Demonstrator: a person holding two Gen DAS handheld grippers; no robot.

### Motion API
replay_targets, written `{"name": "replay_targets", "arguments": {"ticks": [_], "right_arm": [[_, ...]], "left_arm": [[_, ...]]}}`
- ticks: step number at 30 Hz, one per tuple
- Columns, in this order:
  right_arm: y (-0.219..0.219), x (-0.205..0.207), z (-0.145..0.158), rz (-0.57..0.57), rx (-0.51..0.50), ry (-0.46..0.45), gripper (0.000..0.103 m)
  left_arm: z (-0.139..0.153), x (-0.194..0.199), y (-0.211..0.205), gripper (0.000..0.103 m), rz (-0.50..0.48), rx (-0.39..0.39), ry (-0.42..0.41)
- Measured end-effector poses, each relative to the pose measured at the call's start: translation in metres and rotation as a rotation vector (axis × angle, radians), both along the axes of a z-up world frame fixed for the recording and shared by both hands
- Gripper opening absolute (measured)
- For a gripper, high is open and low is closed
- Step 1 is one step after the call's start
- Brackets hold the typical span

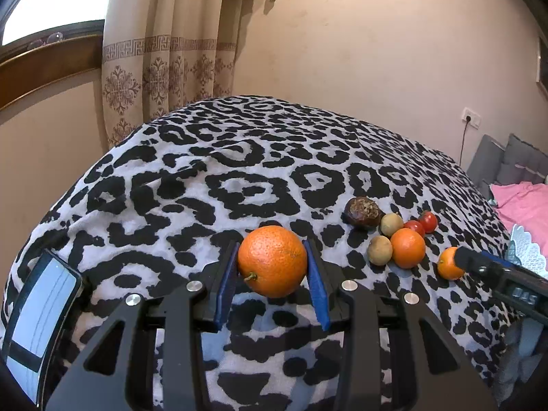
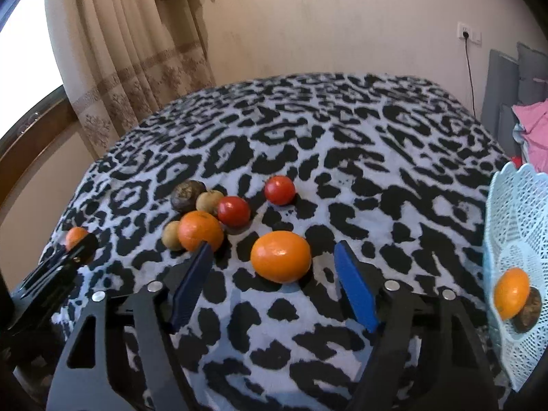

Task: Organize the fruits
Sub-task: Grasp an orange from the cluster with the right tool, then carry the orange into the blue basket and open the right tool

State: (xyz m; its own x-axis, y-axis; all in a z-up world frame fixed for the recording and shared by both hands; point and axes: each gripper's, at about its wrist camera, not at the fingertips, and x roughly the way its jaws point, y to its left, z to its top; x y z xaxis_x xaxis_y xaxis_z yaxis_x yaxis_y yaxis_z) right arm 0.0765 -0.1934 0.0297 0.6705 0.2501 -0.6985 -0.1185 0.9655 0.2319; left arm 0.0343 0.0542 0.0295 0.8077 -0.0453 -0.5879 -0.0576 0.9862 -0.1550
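Two grippers are over a bed with a black-and-white leopard blanket (image 1: 212,178). Left gripper (image 1: 272,267) is clamped on a big orange (image 1: 272,265), blue pads pressing both sides of it, and the fruit looks lifted a bit off the blanket. Right gripper (image 2: 274,274) has its jaws fairly wide around a loose orange (image 2: 281,256) that sits on the blanket between the blue pads (image 2: 356,287), with clear gaps on both sides, so nothing is gripped there. Just past the left pad there's a little pile: another orange (image 2: 200,231), two small tan fruits (image 2: 172,235), a dark brown one (image 2: 186,195) and a tomato (image 2: 234,211), mostly touching each other. A second tomato (image 2: 279,190) sits a bit apart to the right. Off at the right edge is a pale blue lacy basket (image 2: 513,212) with an orange (image 2: 512,293) and a brown fruit (image 2: 529,311) already inside. A phone (image 1: 41,311) lies near the left edge in the left wrist view.
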Motion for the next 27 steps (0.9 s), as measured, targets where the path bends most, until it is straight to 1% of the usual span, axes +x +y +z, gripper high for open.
{"name": "replay_targets", "arguments": {"ticks": [1, 6, 8, 9, 10, 12, 15, 19, 22, 27], "right_arm": [[0.0, 0.003, -0.003, -0.001, 0.0, 0.01, 0.068], [0.004, 0.018, -0.013, 0.004, -0.026, 0.039, 0.059], [0.005, 0.025, -0.02, -0.001, -0.035, 0.062, 0.053], [0.004, 0.027, -0.023, -0.004, -0.032, 0.073, 0.052], [0.004, 0.028, -0.023, -0.007, -0.035, 0.07, 0.052], [0.006, 0.029, -0.022, -0.002, -0.048, 0.067, 0.046], [0.01, 0.028, -0.022, 0.002, -0.078, 0.063, 0.043], [0.014, 0.025, -0.021, 0.0, -0.104, 0.054, 0.043], [0.014, 0.021, -0.018, -0.005, -0.098, 0.049, 0.043], [0.01, 0.008, -0.004, -0.018, -0.086, 0.007, 0.043]], "left_arm": [[-0.001, 0.001, 0.001, 0.038, 0.001, -0.005, 0.004], [-0.003, 0.003, 0.003, 0.038, 0.007, -0.022, 0.019], [-0.003, 0.004, 0.003, 0.038, 0.007, -0.023, 0.019], [-0.003, 0.004, 0.003, 0.038, 0.008, -0.023, 0.019], [-0.003, 0.004, 0.004, 0.038, 0.008, -0.024, 0.019], [-0.003, 0.004, 0.004, 0.038, 0.008, -0.026, 0.021], [-0.004, 0.004, 0.004, 0.038, 0.008, -0.028, 0.023], [-0.004, 0.004, 0.004, 0.038, 0.009, -0.029, 0.023], [-0.004, 0.004, 0.004, 0.038, 0.009, -0.028, 0.023], [-0.003, 0.004, 0.004, 0.038, 0.009, -0.027, 0.022]]}}
